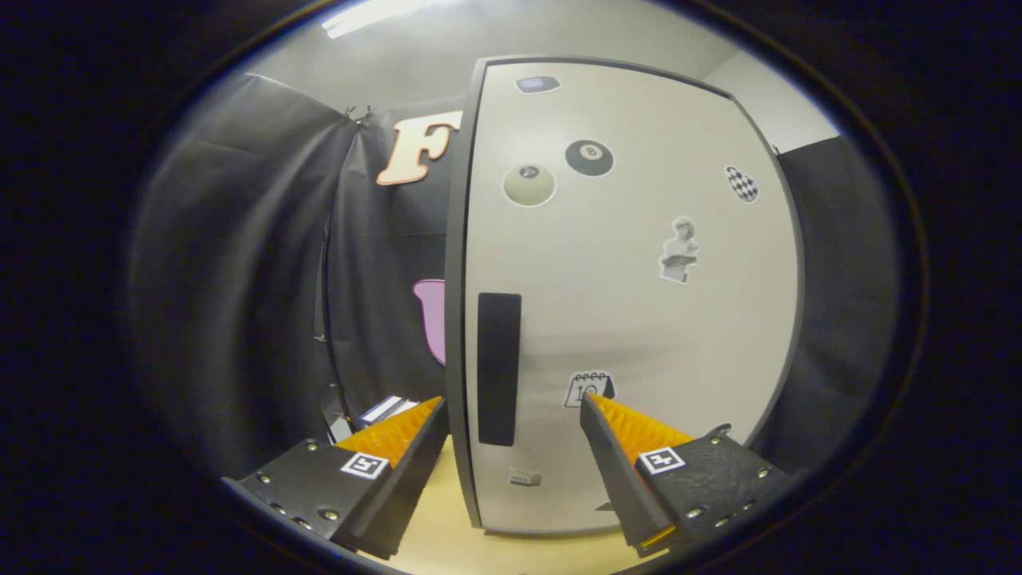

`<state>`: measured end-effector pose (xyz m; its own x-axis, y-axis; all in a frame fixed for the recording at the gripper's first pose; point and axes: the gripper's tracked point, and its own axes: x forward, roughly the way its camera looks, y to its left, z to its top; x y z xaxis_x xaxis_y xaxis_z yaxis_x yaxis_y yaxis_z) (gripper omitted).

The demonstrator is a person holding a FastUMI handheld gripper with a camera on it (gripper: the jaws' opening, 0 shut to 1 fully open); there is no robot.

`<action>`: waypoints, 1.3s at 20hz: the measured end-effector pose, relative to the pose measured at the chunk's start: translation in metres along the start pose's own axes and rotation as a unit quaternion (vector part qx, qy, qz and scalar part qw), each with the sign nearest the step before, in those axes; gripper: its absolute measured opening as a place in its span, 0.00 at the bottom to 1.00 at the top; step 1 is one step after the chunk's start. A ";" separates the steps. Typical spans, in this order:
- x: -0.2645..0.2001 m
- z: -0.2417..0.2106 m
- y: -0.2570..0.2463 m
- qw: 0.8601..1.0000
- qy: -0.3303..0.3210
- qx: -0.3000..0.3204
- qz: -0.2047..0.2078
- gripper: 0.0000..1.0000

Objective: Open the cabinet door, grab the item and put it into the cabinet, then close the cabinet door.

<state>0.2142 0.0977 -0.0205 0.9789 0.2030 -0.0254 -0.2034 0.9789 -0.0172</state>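
Cabinet door [639,319] off-white, dark grey edging; handle [499,369] black; tabletop [447,535] pale wood, seemingly.

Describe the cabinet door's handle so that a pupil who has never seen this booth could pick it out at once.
Find the pale cabinet door standing on the wooden tabletop, dotted with small stickers. Near its left edge runs the handle, a tall dark upright strip just ahead of the open gripper, between its fingers. Unlike the stickers, it is plain, dark and long.

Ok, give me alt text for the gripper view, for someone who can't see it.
The open claw faces a closed pale cabinet door, its fingers either side of the door's dark vertical handle, not touching it. Stickers dot the door; black cloth hangs behind.
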 end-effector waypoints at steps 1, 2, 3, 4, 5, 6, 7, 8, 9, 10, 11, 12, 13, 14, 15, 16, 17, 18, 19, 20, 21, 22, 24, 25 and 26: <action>0.009 -0.002 0.002 1.000 0.000 0.003 0.001 0.98; 0.017 -0.002 0.004 1.000 0.002 0.004 0.000 0.97; 0.023 -0.003 0.006 1.000 0.002 0.006 0.001 0.97; 0.029 -0.001 0.008 1.000 0.000 0.009 0.001 0.96; 0.034 -0.001 0.009 1.000 -0.002 0.016 0.001 0.95; 0.038 0.000 0.009 1.000 -0.004 0.020 -0.003 0.94; 0.041 0.001 0.009 1.000 -0.005 0.025 -0.005 0.84; 0.044 -0.001 0.008 1.000 -0.001 0.028 -0.009 0.73; 0.043 -0.003 0.009 0.999 0.004 0.035 -0.007 0.66; 0.043 -0.004 0.011 0.999 0.009 0.041 -0.010 0.39; 0.044 -0.003 0.010 0.999 0.010 0.042 -0.013 0.31; 0.045 -0.003 0.009 0.999 0.013 0.045 -0.013 0.31; 0.043 -0.004 0.010 0.998 0.017 0.053 -0.015 0.31; 0.044 -0.005 0.010 0.998 0.019 0.057 -0.014 0.25; 0.043 -0.004 0.009 0.998 0.021 0.056 -0.014 0.25; 0.043 -0.006 0.007 0.998 0.023 0.055 -0.014 0.25; 0.037 -0.006 0.008 0.998 0.024 0.058 -0.011 0.25; 0.038 -0.007 0.008 0.998 0.026 0.056 -0.006 0.16; 0.034 -0.005 0.007 0.998 0.024 0.059 -0.004 0.16; 0.032 -0.007 0.006 0.998 0.024 0.061 -0.006 0.16; 0.028 -0.005 0.005 0.998 0.021 0.059 -0.010 0.15; 0.021 -0.007 0.004 0.998 0.029 0.059 -0.015 0.16; 0.004 -0.005 0.004 0.998 0.029 0.059 -0.022 0.16; -0.003 -0.002 0.002 0.998 0.024 0.060 -0.024 0.16; -0.013 -0.001 0.002 0.997 0.023 0.062 -0.027 0.15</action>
<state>0.2010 0.0969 -0.0211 0.9857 0.1516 -0.0731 -0.1436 0.9841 0.1048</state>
